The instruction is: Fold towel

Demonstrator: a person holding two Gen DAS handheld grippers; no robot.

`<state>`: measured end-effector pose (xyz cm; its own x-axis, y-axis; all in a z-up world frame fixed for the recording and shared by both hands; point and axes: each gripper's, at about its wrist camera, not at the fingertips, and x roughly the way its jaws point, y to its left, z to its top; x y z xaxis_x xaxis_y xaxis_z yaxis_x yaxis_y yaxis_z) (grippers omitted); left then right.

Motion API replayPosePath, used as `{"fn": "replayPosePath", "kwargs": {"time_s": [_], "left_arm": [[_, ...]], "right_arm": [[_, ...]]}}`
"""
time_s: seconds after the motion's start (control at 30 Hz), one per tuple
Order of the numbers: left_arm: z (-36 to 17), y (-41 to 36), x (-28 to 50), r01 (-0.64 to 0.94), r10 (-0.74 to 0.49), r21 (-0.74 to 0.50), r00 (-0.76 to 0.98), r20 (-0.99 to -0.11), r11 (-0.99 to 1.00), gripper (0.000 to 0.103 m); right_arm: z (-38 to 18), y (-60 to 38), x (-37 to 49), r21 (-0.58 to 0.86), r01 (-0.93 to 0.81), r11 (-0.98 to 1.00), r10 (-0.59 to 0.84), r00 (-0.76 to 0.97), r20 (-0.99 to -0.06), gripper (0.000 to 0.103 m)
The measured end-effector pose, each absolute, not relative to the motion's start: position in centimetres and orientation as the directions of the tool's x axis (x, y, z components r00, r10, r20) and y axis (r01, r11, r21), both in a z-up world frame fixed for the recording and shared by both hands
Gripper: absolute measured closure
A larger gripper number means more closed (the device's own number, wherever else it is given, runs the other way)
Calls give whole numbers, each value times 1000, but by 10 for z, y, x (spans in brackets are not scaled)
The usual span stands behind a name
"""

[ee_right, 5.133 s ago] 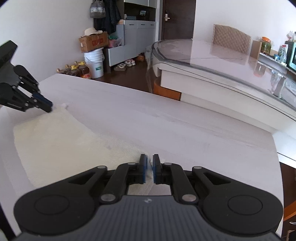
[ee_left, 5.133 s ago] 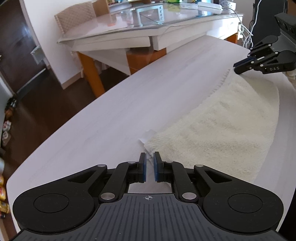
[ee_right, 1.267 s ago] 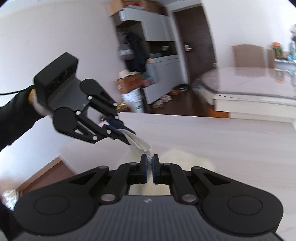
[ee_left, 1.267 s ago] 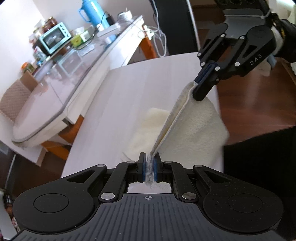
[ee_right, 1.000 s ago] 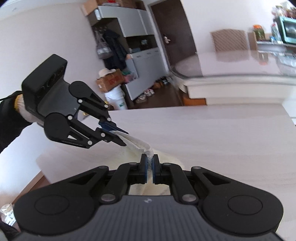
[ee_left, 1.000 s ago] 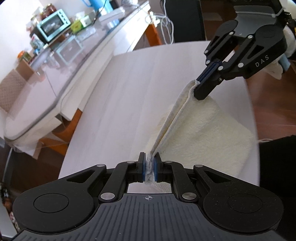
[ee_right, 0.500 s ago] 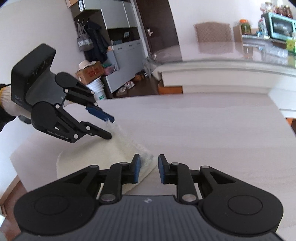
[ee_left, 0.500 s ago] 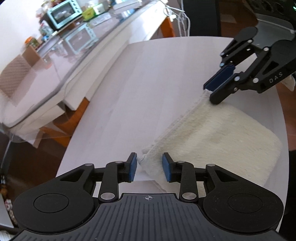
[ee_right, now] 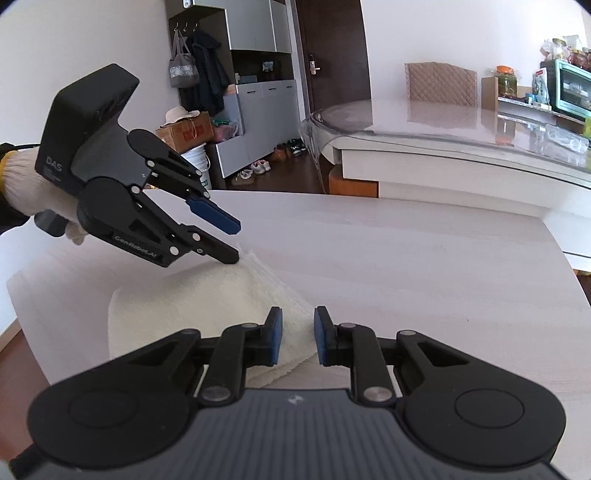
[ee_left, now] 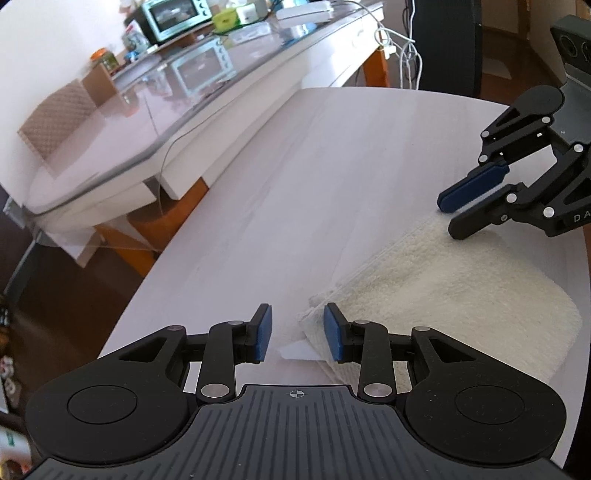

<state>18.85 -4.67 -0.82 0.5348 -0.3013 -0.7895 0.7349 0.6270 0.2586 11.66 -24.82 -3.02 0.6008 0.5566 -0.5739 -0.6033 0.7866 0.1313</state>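
Note:
A cream towel [ee_left: 439, 284] lies folded over on the white table [ee_left: 314, 173], near its front edge. My left gripper [ee_left: 296, 334] is open and empty, with the towel's near corner just by its right finger. My right gripper [ee_left: 448, 218] is open and empty at the towel's far corner. In the right wrist view the towel [ee_right: 207, 299] lies under my open right gripper [ee_right: 297, 341], and the left gripper [ee_right: 236, 240] hovers open with its lower finger at the towel's far corner.
A glass-topped dining table [ee_left: 155, 110] with a toaster oven [ee_left: 177, 16] stands beyond the white table. A quilted chair [ee_right: 441, 85], cabinets, a white bucket [ee_right: 197, 162] and shoes are on the far side. The table edge [ee_right: 55, 328] is close to the towel.
Both grippers held the towel's edge lifted, laid it down over the rest and opened. Since half a second ago both have drawn back slightly and opened wider.

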Motion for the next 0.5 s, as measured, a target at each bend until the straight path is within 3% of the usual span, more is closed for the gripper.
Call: {"fn": "replayPosePath", "kwargs": {"time_s": [0.27,0.5], "left_arm": [[7,-31,169,703,-308,245,560,-769,668,62],[14,-23,122,716,-332,237,557,-762,656,60]], "right_arm": [[-10,-248,91,127,-631,766,589,607,-534,82],[-16,-228,38,46,-723,689,609,543,-578,82]]}}
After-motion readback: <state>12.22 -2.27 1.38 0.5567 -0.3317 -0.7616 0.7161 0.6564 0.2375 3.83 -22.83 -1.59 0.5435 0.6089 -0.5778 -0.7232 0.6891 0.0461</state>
